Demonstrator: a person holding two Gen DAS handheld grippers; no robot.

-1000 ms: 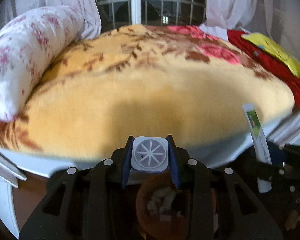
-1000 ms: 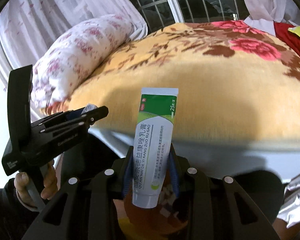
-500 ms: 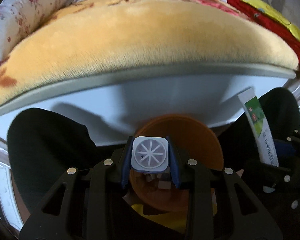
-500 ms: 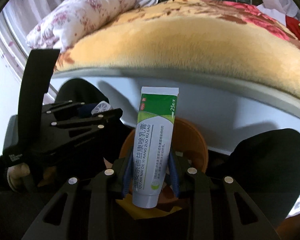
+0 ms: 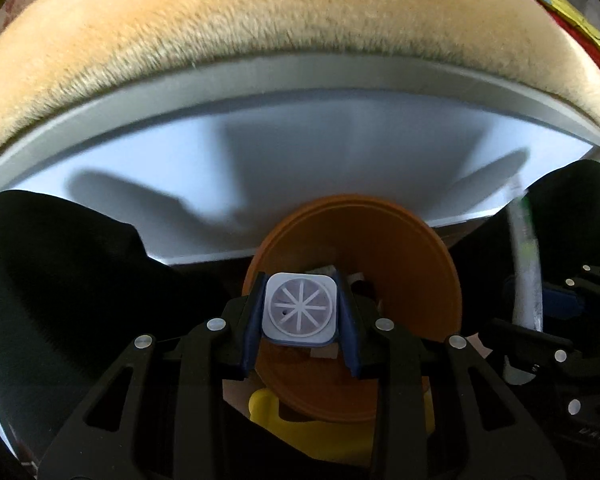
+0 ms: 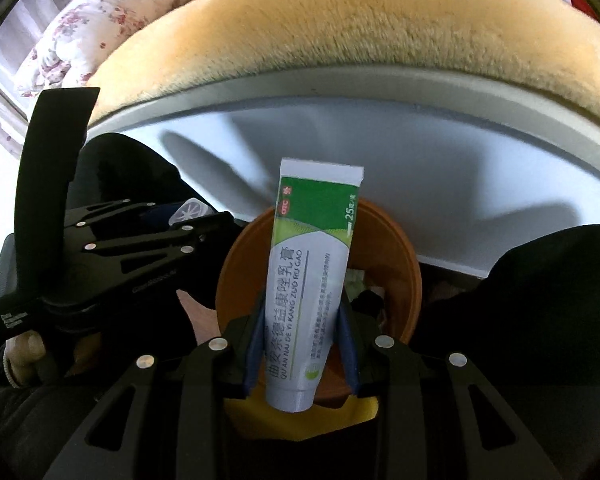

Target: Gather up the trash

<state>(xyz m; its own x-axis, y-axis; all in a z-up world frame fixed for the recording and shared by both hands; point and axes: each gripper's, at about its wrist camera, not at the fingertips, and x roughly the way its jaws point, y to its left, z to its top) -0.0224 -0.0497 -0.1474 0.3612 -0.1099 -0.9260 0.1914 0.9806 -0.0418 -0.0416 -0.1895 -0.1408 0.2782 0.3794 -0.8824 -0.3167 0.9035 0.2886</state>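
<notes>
My left gripper (image 5: 300,310) is shut on a small white square cap (image 5: 299,307) with a spoked face, held over the orange trash bin (image 5: 400,264). My right gripper (image 6: 302,320) is shut on a green and white ointment tube (image 6: 310,280), upright over the same orange bin (image 6: 392,248). The bin holds bits of paper trash. The left gripper with the cap shows at the left of the right wrist view (image 6: 188,216). The tube shows blurred at the right of the left wrist view (image 5: 526,264).
The bed's white side panel (image 5: 300,152) rises just behind the bin, topped by a thick yellow blanket (image 5: 260,20). A flowered pillow (image 6: 140,12) lies at the far left. Something yellow (image 5: 284,420) sits under the bin. The person's dark-clad legs (image 5: 60,280) flank the bin.
Both grippers have dropped from bed height down in front of the bed's side and now hang closer over the orange bin. Each keeps its hold.
</notes>
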